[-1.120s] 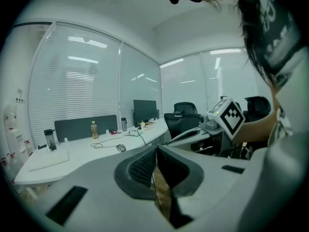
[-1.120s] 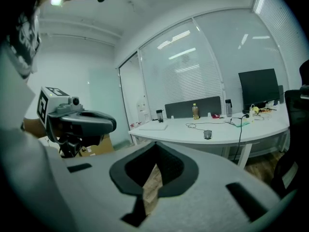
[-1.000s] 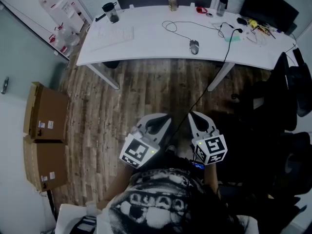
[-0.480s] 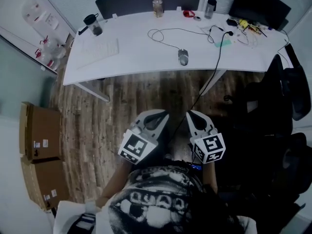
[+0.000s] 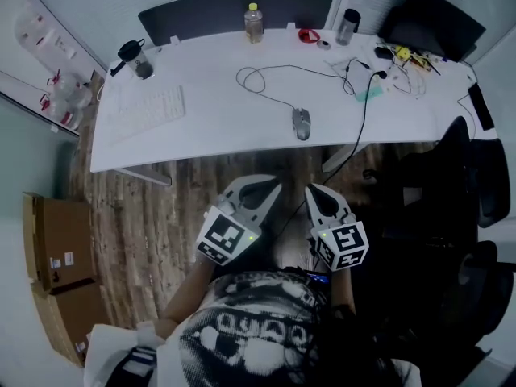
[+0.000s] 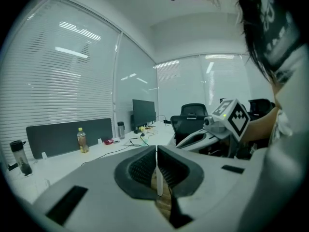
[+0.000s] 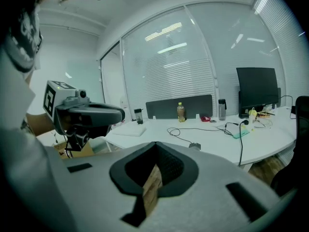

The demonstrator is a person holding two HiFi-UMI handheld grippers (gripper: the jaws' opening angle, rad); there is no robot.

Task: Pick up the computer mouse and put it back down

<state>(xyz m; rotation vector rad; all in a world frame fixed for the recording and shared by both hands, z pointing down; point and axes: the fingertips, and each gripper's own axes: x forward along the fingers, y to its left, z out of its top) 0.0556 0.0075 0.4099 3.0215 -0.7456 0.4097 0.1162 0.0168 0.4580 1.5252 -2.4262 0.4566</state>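
Note:
The grey computer mouse (image 5: pixel 301 123) lies on the white desk (image 5: pixel 210 127) near its front edge, its thin cable looping back across the top. In the right gripper view the mouse (image 7: pixel 195 146) shows small, just beyond the jaws. My left gripper (image 5: pixel 264 185) and right gripper (image 5: pixel 312 190) are held side by side over the wooden floor, short of the desk and pointing at it. Both are shut and empty. In the left gripper view the left gripper (image 6: pixel 156 151) has its pads meeting; the right gripper (image 7: pixel 155 147) looks the same in its own view.
On the desk are a white keyboard (image 5: pixel 149 111), a lidded cup (image 5: pixel 135 59), a drink bottle (image 5: pixel 254 22), a flask (image 5: pixel 348 27), a monitor (image 5: pixel 435 22) and tangled cables (image 5: pixel 379 63). Black office chairs (image 5: pixel 476 192) stand to the right, cardboard boxes (image 5: pixel 56 248) to the left.
The desk and mouse have drawn closer and lower in the head view as the person moved toward them with both grippers. Both grippers stayed shut and empty.

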